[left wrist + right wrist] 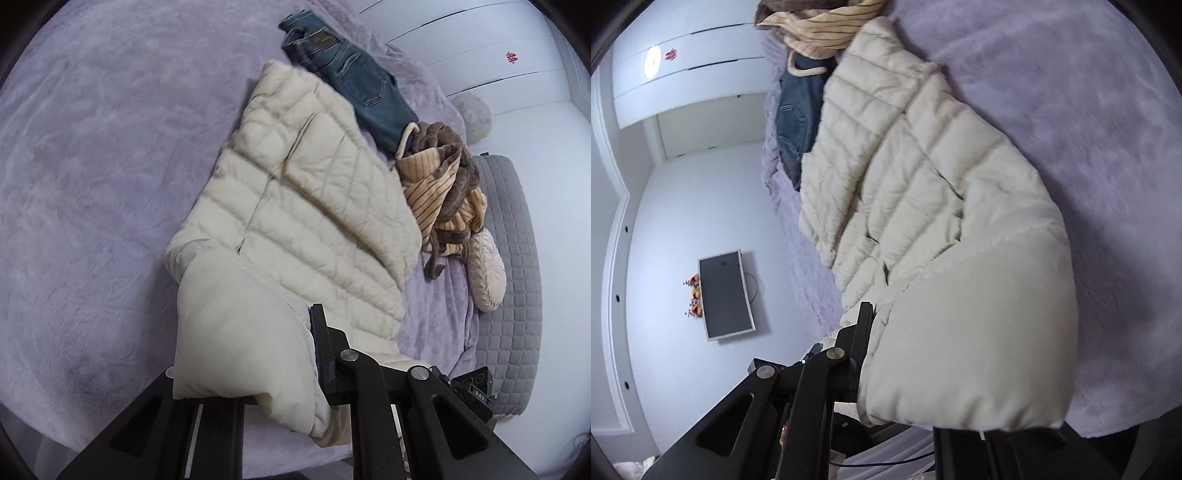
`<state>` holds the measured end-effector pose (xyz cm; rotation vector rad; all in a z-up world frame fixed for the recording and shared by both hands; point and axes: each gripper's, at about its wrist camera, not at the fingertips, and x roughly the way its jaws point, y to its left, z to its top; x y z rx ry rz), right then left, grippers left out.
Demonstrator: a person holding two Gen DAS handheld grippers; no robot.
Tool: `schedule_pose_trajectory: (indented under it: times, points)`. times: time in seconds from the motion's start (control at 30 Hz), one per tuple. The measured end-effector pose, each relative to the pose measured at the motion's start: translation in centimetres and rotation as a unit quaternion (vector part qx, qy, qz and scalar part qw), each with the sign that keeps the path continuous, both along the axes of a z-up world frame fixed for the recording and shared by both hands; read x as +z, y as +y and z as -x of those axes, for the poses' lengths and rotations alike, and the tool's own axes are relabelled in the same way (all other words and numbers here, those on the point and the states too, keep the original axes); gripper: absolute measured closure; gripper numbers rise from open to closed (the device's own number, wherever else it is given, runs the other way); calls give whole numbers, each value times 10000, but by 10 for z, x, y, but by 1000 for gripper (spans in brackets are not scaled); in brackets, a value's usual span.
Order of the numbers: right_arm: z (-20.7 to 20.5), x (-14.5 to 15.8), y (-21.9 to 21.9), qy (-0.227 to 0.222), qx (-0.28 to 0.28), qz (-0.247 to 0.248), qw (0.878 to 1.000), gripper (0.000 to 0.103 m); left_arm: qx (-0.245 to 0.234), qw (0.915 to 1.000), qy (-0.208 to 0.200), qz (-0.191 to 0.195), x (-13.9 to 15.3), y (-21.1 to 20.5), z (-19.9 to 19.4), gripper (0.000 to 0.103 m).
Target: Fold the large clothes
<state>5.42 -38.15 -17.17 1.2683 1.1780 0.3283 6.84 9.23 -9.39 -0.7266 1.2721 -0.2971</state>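
Note:
A cream quilted puffer jacket (295, 206) lies stretched across a lilac plush bedspread (92, 166). My left gripper (258, 354) is shut on the jacket's near end, and a puffy fold of it bulges between the fingers and hides the left finger. In the right wrist view the same jacket (916, 192) runs away from me. My right gripper (923, 369) is shut on its near end, and the fabric covers the right finger. Both held ends are lifted off the bed.
Blue jeans (351, 77) lie beyond the jacket. A striped tan and brown garment (443, 184) is heaped beside it. A beige cushion (487, 269) and a grey quilted pad (517, 258) lie at the bed's edge. A wall-mounted screen (726, 295) shows in the right wrist view.

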Motion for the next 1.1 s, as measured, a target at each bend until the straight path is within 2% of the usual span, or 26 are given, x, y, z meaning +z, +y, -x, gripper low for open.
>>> schedule_pose_trajectory:
  times: [0.2, 0.37, 0.5, 0.73, 0.87, 1.0, 1.07, 1.1]
  points:
    - [-78, 46, -12, -710, 365, 67, 9968, 91, 163, 9975, -686, -14, 52, -12, -64, 87]
    - [-152, 68, -20, -1080, 550, 335, 9921, 91, 83, 9957, -891, -232, 60, -26, -132, 87]
    - [-212, 71, -15, -1218, 654, 699, 9879, 91, -7, 9965, -739, -398, 36, -34, -190, 87]
    - [-301, 33, -6, -924, 637, 1151, 9870, 91, -351, 9953, -407, -811, -24, -43, -259, 87]
    - [-327, 4, -1, -674, 572, 1330, 9872, 91, -501, 9931, -150, -1052, -52, -51, -278, 87]
    - [-335, -13, 0, -484, 500, 1373, 9881, 91, -641, 9904, -45, -1227, -55, -53, -284, 84]
    - [-336, -11, 0, -473, 505, 1408, 9876, 91, -744, 9873, -156, -1398, -47, -54, -282, 66]
    - [-336, -9, 1, -491, 534, 1445, 9868, 91, -742, 9849, -298, -1536, -41, -54, -278, 38]
